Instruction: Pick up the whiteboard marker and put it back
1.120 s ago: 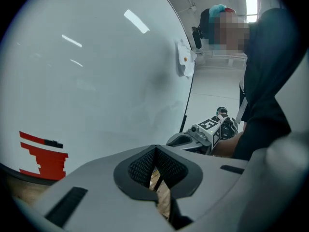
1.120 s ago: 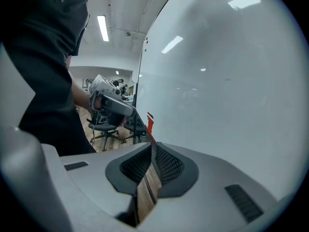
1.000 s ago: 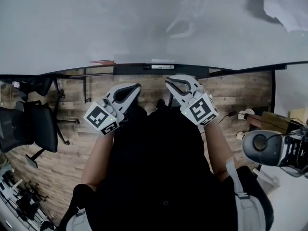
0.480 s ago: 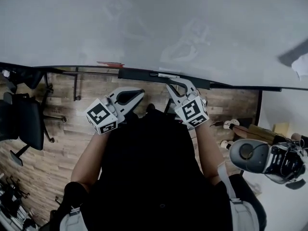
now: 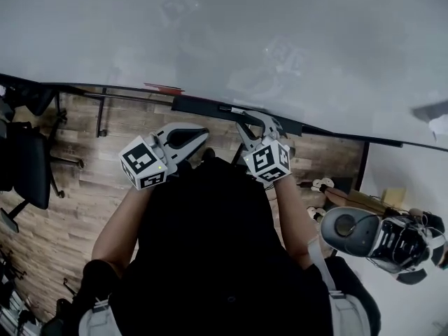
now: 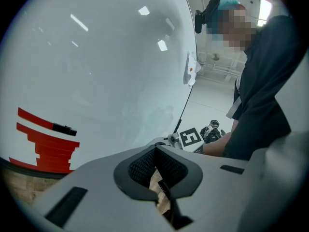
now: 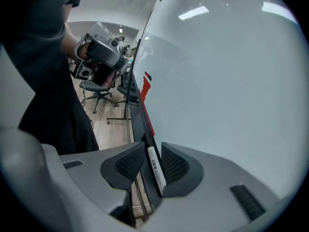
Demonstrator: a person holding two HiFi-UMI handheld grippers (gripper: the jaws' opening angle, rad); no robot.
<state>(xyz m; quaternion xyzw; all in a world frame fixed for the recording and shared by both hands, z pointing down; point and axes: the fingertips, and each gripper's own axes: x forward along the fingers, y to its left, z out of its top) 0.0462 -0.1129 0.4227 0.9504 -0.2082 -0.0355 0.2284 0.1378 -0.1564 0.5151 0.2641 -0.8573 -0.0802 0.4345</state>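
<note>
The whiteboard marker (image 7: 155, 167), white with dark print, lies along the black tray (image 7: 140, 124) under the whiteboard (image 7: 227, 76). My right gripper (image 7: 150, 151) is open, its jaws either side of the marker, which sits close to the right pad. In the head view the right gripper (image 5: 255, 120) reaches the tray (image 5: 203, 107) where the marker (image 5: 234, 109) shows as a short white bar. My left gripper (image 5: 201, 133) hangs lower and to the left, away from the tray, shut with nothing held; in its own view the left gripper (image 6: 155, 151) points along the board.
Red stepped strips (image 6: 46, 146) with a small black piece (image 6: 63, 128) stick to the whiteboard's lower edge. A person (image 6: 263, 81) stands to the right, holding another gripper device (image 5: 371, 233). A black office chair (image 5: 28, 166) stands on the wooden floor at left.
My right gripper has moved up to the tray, and its jaws now straddle the marker. The left gripper has stayed roughly in place, still shut.
</note>
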